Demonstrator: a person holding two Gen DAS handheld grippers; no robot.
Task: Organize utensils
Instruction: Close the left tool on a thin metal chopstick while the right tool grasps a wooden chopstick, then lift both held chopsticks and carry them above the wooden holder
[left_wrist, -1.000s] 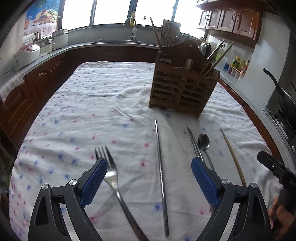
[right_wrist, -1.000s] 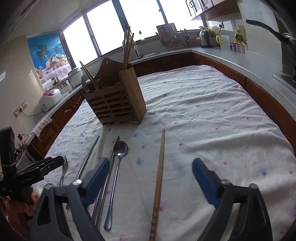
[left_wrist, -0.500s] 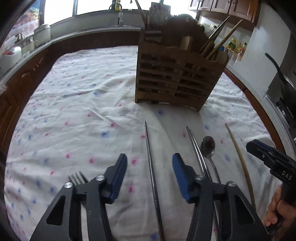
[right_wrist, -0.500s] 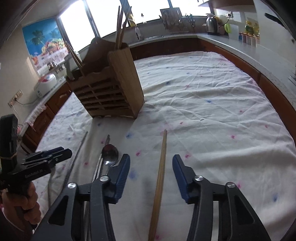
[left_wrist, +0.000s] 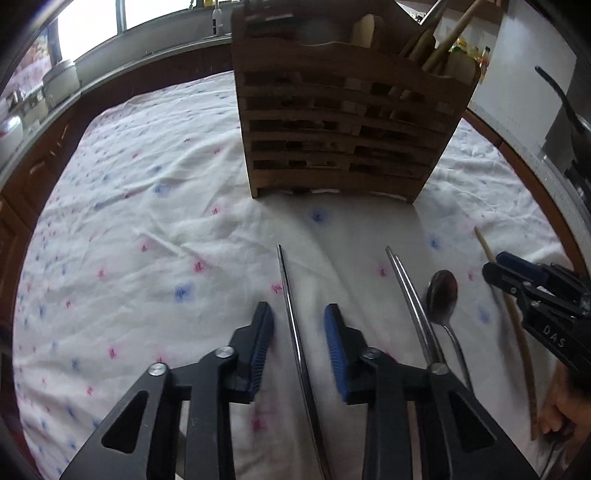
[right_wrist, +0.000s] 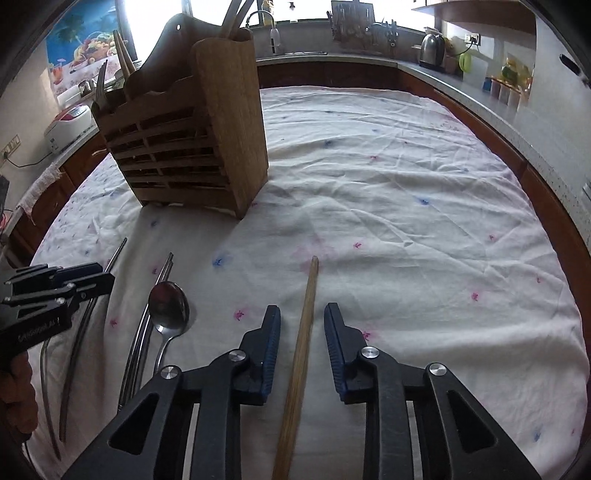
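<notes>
On the cloth-covered surface (left_wrist: 155, 206), before the wooden holder (left_wrist: 340, 122): left hand-held gripper (left_wrist: 298, 326) straddling a metal chopstick (left_wrist: 291, 317), right hand-held gripper (right_wrist: 302, 326) straddling a wooden chopstick (right_wrist: 301, 350). Both partly closed, pads not yet pressing the sticks, gaps visible either side. Likely aligned lengthwise so each stick can be pinched and lifted toward the holder. Between them, untouched: a metal chopstick pair (left_wrist: 410, 295) and a spoon (left_wrist: 441, 295). Compared with a second ago: both jaws just closing from wide open, both lowered and closer to the cloth, left one shifted from over the fork onto the chopstick, fork now out of its view.
</notes>
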